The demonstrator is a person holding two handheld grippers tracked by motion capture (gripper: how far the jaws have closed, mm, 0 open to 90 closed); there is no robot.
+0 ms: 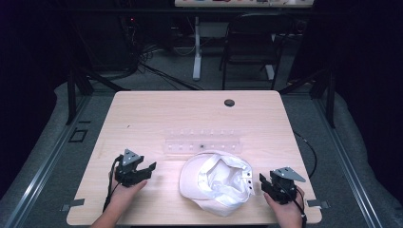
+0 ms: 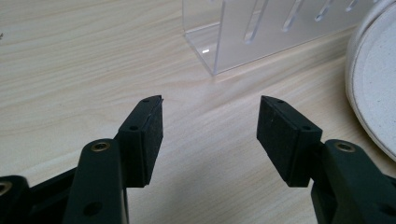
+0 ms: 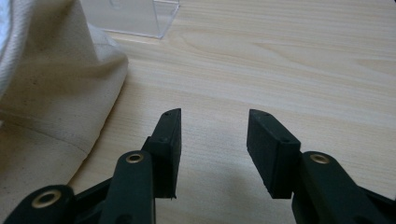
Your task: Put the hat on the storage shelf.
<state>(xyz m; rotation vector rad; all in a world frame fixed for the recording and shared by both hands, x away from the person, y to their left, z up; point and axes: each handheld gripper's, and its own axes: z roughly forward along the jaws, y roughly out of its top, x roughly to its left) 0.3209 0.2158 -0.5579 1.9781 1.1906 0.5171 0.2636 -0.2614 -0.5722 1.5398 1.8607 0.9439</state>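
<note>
Down at the near edge of the counter (image 1: pixel 142 114) we have both hands in, one on each side of a white cap (image 1: pixel 216 183). The left tongs (image 1: pixel 147 170) sit just off the cap's left side, jaws standing wide apart with nothing but bare wood between them; in the left gripper view those tongs (image 2: pixel 210 123) gape over the grain, the cap's pale rim (image 2: pixel 373 93) curving in at the right edge, apart from the pads. Over on the other side, the right tongs (image 1: pixel 262 183) are right up beside the cap, jaws apart too and gripping nothing; the right gripper view has the tongs (image 3: pixel 214 135) open over the counter, with the cap's cream fabric (image 3: pixel 51 93) bulging in from the left, close to the left jaw but not between the pads. The cap itself lies upside down, hollow facing up, near the front middle of the counter. Just beyond it lies a clear acrylic rack (image 1: pixel 203 142) with a row of slots, close behind the cap. Farther back, a dark round grommet (image 1: pixel 229 102) sits near the far edge.
</note>
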